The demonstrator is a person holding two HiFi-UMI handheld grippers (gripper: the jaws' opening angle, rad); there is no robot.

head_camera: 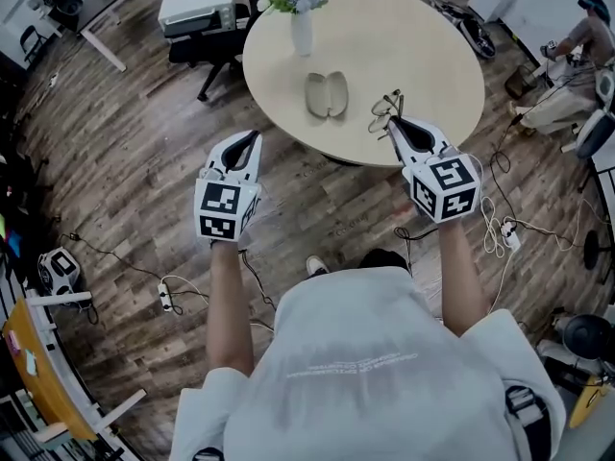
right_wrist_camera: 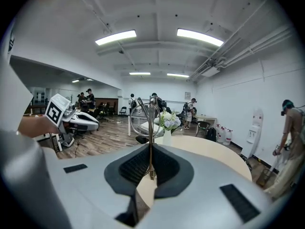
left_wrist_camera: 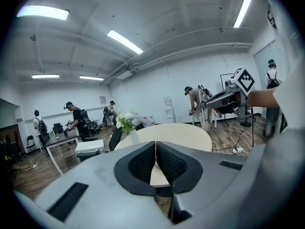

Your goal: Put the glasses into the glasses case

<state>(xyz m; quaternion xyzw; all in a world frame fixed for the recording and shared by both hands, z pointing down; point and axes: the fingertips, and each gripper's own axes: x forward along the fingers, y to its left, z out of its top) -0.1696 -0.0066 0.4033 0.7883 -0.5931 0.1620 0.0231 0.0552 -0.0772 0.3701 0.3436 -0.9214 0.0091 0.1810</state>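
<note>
The left gripper [head_camera: 253, 140], ribbed black jaws pressed together on nothing, hangs nearer than the case and to its left. The right gripper [head_camera: 395, 124] jaws pinch thin wire glasses [head_camera: 383, 113] just right of the open, oval grey case [head_camera: 327, 95], which lies on the round beige surface [head_camera: 423, 46].

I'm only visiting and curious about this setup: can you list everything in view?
Round table: one, beige, middle of the room.
Glasses case: one, grey, lying open on the table.
Vase of flowers: one, white, at the table's far edge.
Glasses: one pair, thin dark frame, over the table's near edge.
Power strip: one, white, on the wood floor.
Left gripper: white, shut, empty, beside the table.
Right gripper: white, shut on the glasses.
</note>
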